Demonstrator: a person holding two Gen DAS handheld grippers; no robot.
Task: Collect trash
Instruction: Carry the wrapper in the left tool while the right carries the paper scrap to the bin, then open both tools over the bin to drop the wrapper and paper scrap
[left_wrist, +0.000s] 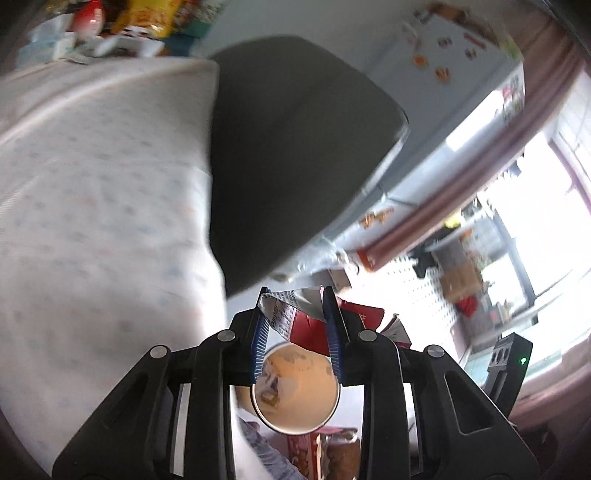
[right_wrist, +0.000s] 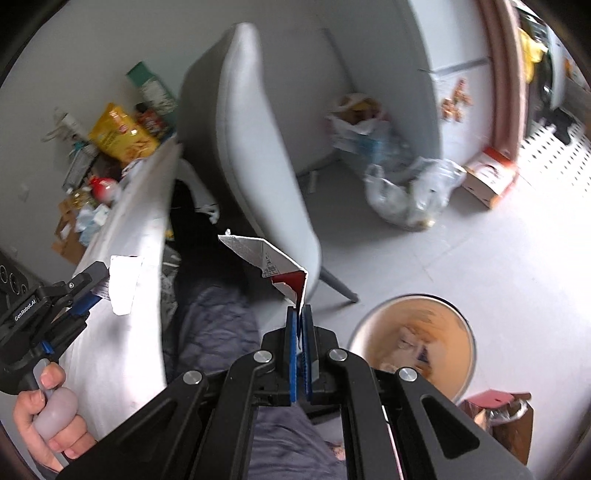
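Observation:
My left gripper (left_wrist: 293, 301) is shut on a crumpled carton scrap (left_wrist: 284, 314), white with small print and some red, held between its blue pads. Right below it stands a round bin (left_wrist: 295, 387) with a tan liner. My right gripper (right_wrist: 299, 312) is shut on a torn white-and-red carton piece (right_wrist: 266, 258) that sticks up from the pads. In the right wrist view the bin (right_wrist: 413, 343) is on the floor just to the right. The left gripper (right_wrist: 98, 277) shows at the left edge with its white scrap (right_wrist: 123, 284), gripped by a hand (right_wrist: 48, 417).
A grey chair (right_wrist: 251, 147) stands close ahead beside a table with a white cloth (right_wrist: 122, 251). Snack packets and bottles (right_wrist: 118, 136) crowd the table's far end. Plastic bags (right_wrist: 406, 192) and a cardboard box (right_wrist: 487, 177) lie on the floor by the fridge (right_wrist: 461, 74). A paper bag (right_wrist: 498, 413) stands by the bin.

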